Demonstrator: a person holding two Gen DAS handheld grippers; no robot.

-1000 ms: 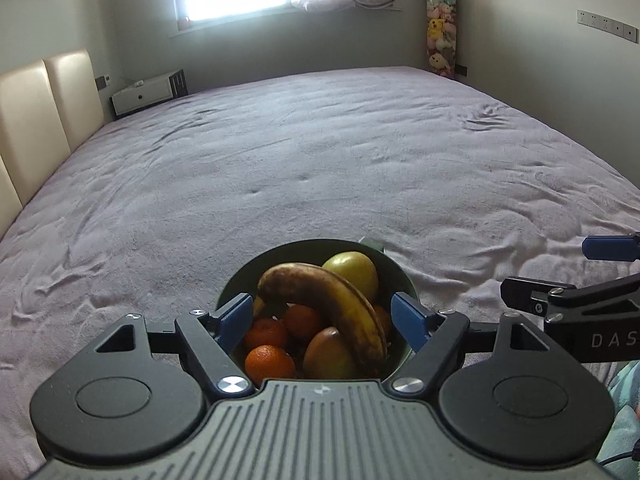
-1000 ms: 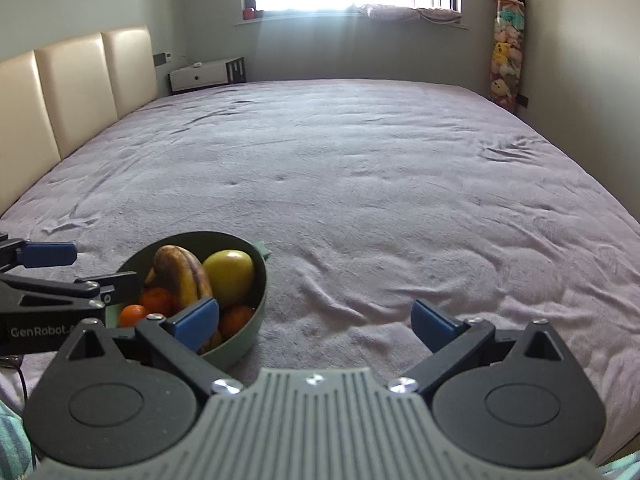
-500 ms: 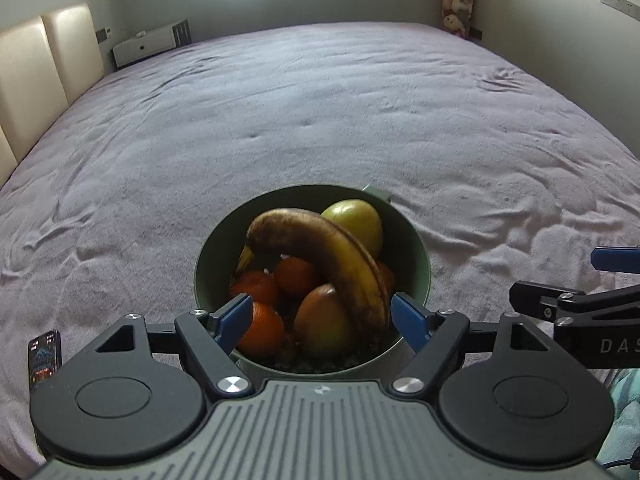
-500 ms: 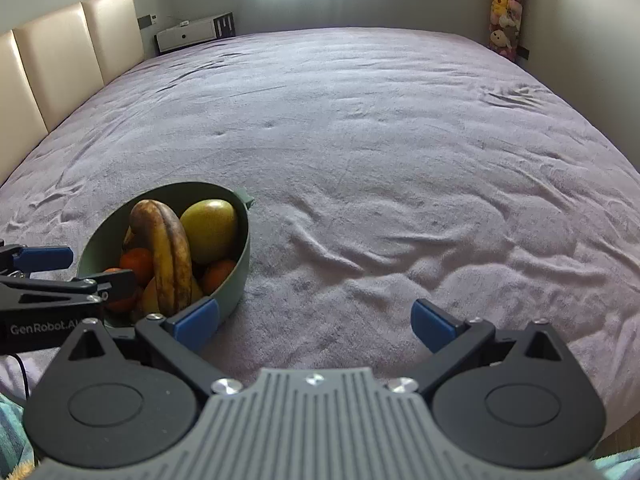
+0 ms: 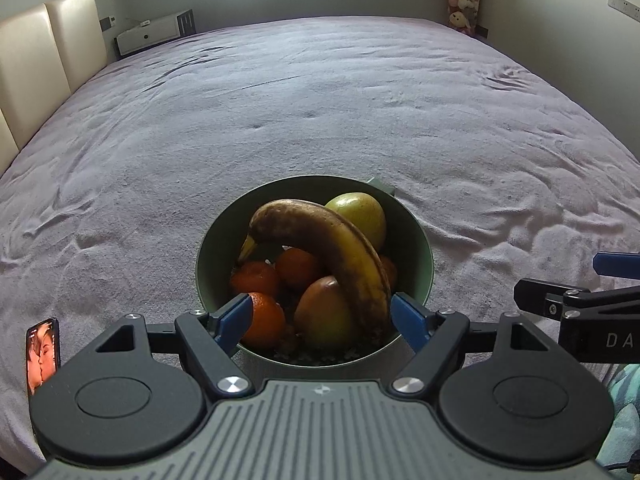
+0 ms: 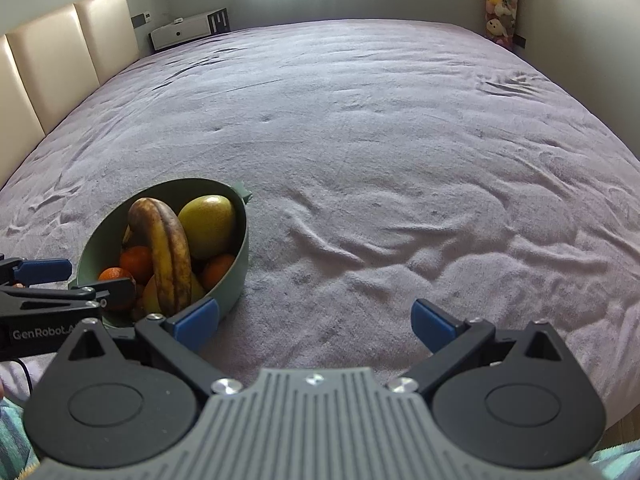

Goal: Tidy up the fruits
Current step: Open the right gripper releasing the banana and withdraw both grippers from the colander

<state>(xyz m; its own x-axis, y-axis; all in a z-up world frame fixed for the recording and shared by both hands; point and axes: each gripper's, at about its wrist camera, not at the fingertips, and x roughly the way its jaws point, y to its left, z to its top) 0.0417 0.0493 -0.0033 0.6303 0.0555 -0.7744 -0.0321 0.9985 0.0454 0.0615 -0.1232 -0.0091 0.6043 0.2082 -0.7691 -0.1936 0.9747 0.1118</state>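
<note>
The left gripper [image 5: 322, 316] has "GenRobot" written on its side, and the right gripper [image 6: 314, 320] shows the letters "DA". A green bowl [image 5: 416, 240] sits on the purple bed cover [image 5: 320, 100]. In the bowl are a spotty brown banana [image 5: 340, 244], a yellow-green apple [image 5: 360, 214] and small oranges [image 5: 262, 318]. The left gripper's jaws are spread wide over the bowl's near rim. The right gripper's jaws are spread wide too, holding nothing, just right of the bowl. A phone [image 5: 42, 354] lies left of the bowl.

The banana [image 5: 340, 248] hides part of the green-yellow fruit [image 5: 362, 216] and the oranges [image 5: 296, 266] beneath it. The bowl's [image 5: 216, 240] near rim sits behind the left gripper's fingers [image 5: 234, 320]. The phone [image 5: 42, 354] is partly covered by the gripper body.
</note>
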